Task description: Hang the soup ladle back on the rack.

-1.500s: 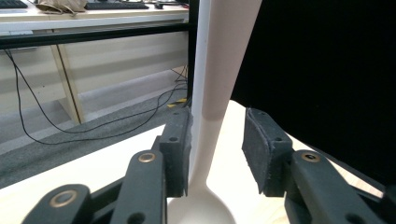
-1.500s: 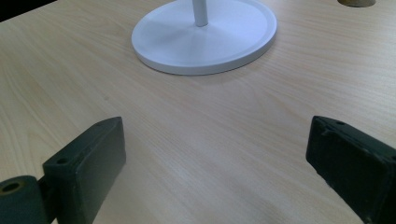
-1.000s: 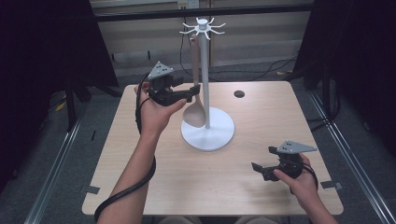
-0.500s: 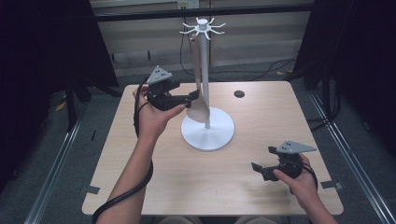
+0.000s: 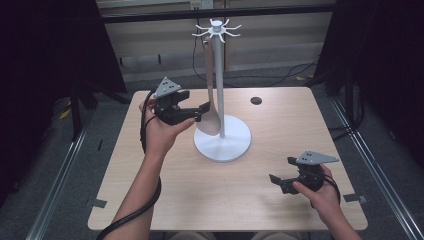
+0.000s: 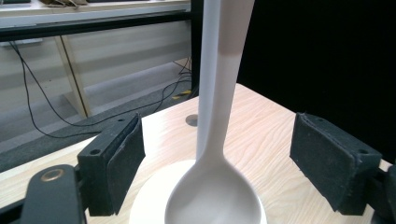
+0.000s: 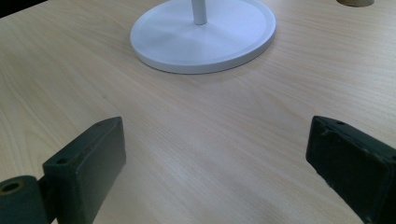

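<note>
On the stand (image 5: 222,145) | spoon (image 5: 210,107) hangs, pale beige (darker handle) | left tool (image 5: 202,111) jaws just spread, spoon between, untouched

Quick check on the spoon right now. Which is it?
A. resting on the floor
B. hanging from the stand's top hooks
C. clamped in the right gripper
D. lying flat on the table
B: the spoon hangs beside the stand's pole from the top hooks, bowl downward, with the left gripper open on either side of it, fingers not touching.

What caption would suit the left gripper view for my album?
Open hand-held gripper around a spoon hanging from a white stand over the table.
</note>
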`<action>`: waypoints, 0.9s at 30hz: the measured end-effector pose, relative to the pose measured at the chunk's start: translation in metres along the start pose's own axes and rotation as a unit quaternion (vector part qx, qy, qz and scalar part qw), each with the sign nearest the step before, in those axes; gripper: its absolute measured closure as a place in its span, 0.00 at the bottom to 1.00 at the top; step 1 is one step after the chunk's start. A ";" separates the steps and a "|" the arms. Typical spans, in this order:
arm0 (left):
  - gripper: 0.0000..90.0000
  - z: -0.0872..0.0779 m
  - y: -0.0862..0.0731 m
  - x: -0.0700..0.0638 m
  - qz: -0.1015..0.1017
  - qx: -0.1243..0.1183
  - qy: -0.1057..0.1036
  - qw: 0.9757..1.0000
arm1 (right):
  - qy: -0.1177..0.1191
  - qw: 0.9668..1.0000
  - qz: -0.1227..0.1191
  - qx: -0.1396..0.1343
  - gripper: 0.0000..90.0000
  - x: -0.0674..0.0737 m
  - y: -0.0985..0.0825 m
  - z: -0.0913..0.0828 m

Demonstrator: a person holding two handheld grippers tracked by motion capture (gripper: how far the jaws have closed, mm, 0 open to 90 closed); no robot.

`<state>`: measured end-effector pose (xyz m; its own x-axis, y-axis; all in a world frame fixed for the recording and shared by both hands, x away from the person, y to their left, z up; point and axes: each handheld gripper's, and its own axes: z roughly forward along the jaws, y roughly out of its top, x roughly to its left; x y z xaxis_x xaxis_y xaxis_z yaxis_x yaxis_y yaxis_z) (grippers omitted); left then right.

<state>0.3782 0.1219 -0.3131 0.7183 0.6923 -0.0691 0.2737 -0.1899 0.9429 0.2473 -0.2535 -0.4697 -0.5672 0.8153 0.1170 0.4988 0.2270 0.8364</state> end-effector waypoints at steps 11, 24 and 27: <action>0.19 -0.004 -0.016 0.007 -0.005 0.007 0.003 1.000 | 0.000 1.000 0.000 0.003 0.05 0.000 0.000 0.001; 0.18 -0.008 -0.038 0.010 -0.008 0.011 0.007 1.000 | 0.000 1.000 -0.003 0.002 0.05 0.001 0.000 0.001; 0.18 -0.008 -0.044 0.010 -0.005 0.012 0.009 1.000 | 0.000 1.000 -0.002 0.002 0.05 0.000 -0.001 0.001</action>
<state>0.3683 0.1425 -0.3527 0.7042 0.7062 -0.0732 0.2962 -0.1986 0.9343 0.2476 -0.2529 -0.4708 -0.5697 0.8141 0.1131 0.4987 0.2329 0.8349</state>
